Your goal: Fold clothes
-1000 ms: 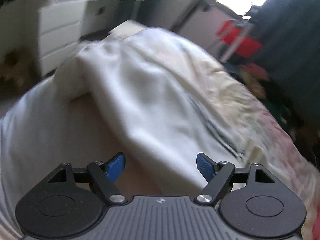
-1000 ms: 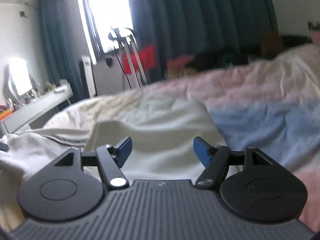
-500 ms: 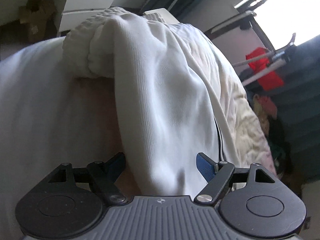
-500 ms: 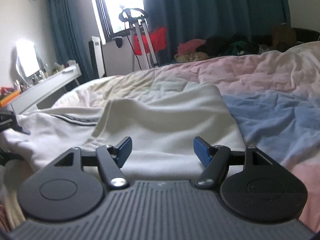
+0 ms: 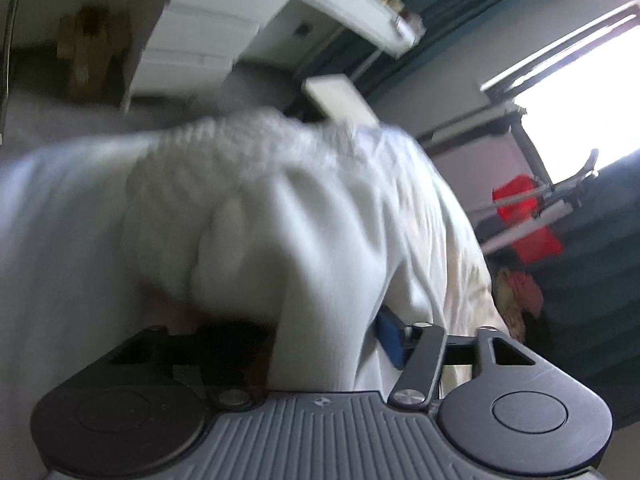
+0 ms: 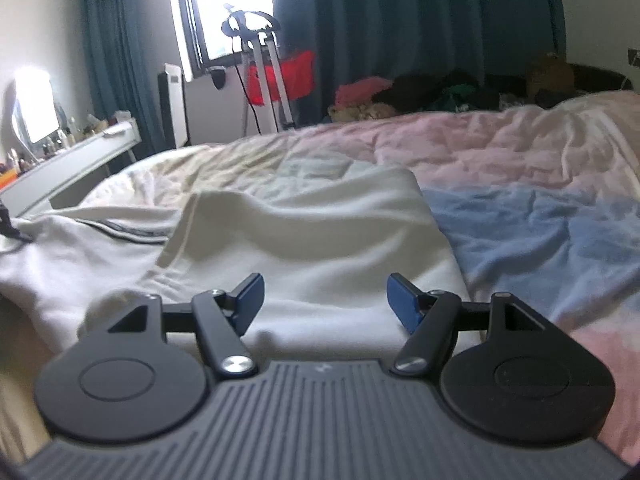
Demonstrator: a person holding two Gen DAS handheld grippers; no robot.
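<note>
A white garment (image 5: pixel 304 208) with a ribbed, gathered edge fills the left wrist view, blurred by motion. A thick fold of it runs down between the fingers of my left gripper (image 5: pixel 320 340), which is shut on it. One blue pad (image 5: pixel 390 338) shows; the other is hidden behind the cloth. In the right wrist view the same white garment (image 6: pixel 320 232) lies spread on the bed, with a dark zip line at its left. My right gripper (image 6: pixel 324 300) hovers open just above its near part, holding nothing.
The bed's pink and blue quilt (image 6: pixel 520 220) stretches to the right. A white dresser (image 5: pixel 208 40) and shelf stand beyond the bed's edge. By the window and dark curtains are a drying rack with red cloth (image 6: pixel 280 76) and a clothes pile (image 6: pixel 420 96).
My left gripper has pushed into the garment and closed on a fold, its view tilting up towards the dresser. The right gripper has edged slightly closer and stays open.
</note>
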